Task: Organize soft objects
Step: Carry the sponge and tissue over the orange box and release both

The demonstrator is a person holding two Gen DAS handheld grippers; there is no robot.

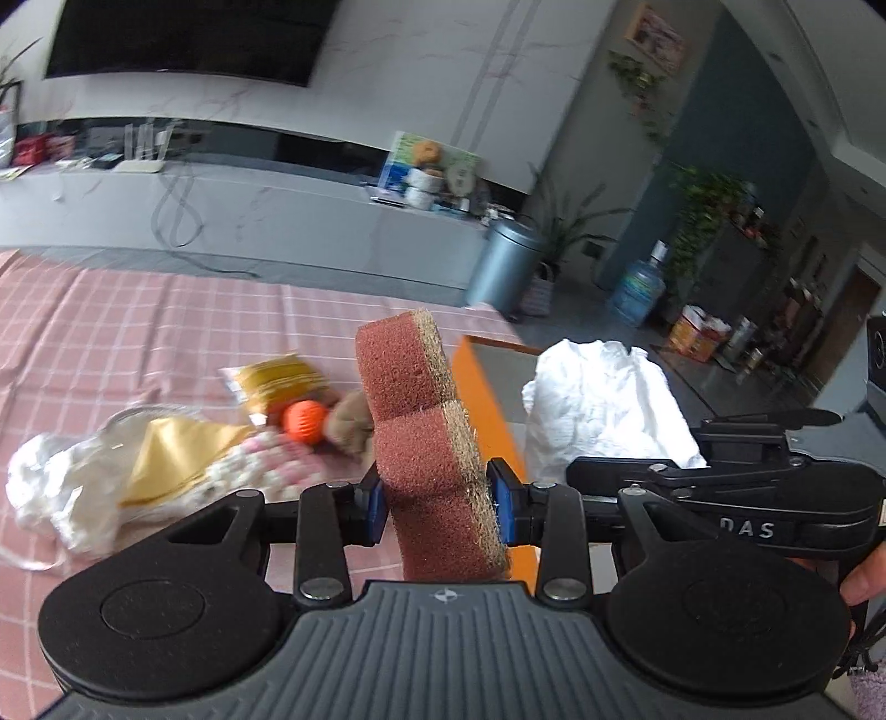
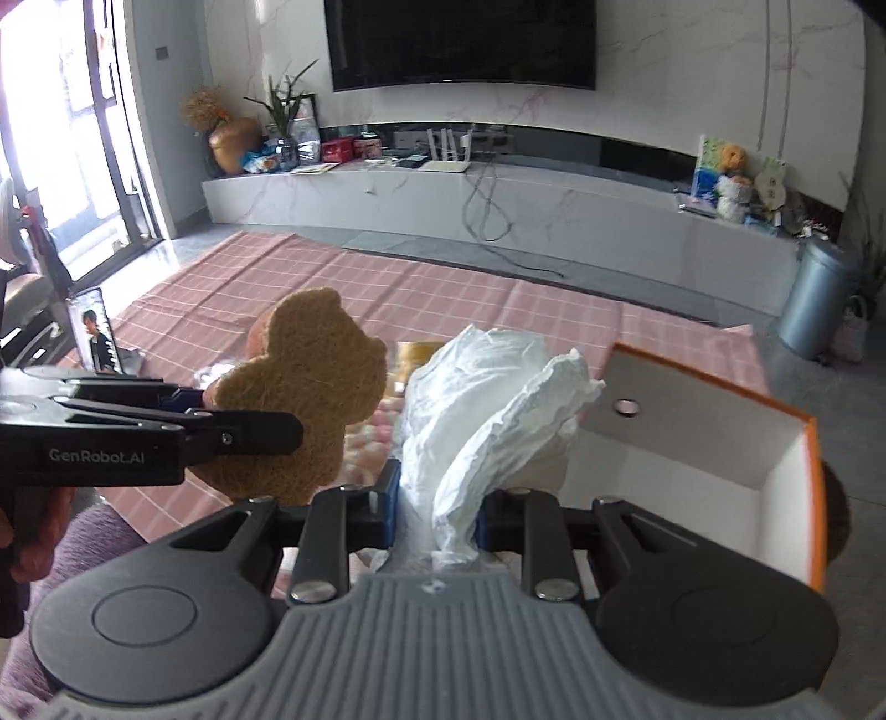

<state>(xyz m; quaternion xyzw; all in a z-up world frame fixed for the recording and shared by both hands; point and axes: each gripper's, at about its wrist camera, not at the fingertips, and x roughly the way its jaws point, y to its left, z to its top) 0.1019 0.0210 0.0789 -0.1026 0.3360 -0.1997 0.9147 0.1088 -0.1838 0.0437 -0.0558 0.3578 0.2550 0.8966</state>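
Left gripper (image 1: 442,512): black tongs w/ blue pads, jaws part-closed and clamped on a thick reddish-brown foam sponge w/ tan scouring face (image 1: 426,437); pads press both flat faces.
Sponge shape: lobed, bear-like outline; porous foam on one side, coarse fibrous tan layer on the other. Stands on edge at frame centre, left wrist view. In right wrist view its tan face (image 2: 302,404) shows left of centre, held in the other tongs.
Right gripper (image 2: 434,518): same black tongs, jaws narrow, pinching a crumpled white thin plastic bag (image 2: 487,410); bag bulges up above the pads, wrinkled, semi-glossy. Also seen right of centre in left wrist view (image 1: 603,404).
Box: open rectangular box, orange outside, white inside (image 2: 775,487); right side of right wrist view, just beyond the bag. Round metal disc on inner wall. In left wrist view its orange wall (image 1: 487,399) sits behind the sponge.
Cloth: pink checked fabric w/ thin white grid (image 1: 138,321), flat w/ soft creases, across mid-frame.
Pile on cloth, lower left of left wrist view: white filmy bag (image 1: 50,487), yellow paper-like sheet (image 1: 177,448), ribbed orange ball (image 1: 303,422), brown plush bit (image 1: 349,423), pink-white fluffy item (image 1: 260,459). Blurred.
Background: grey cylindrical metal bin (image 1: 506,263), dark wall TV (image 2: 462,41).
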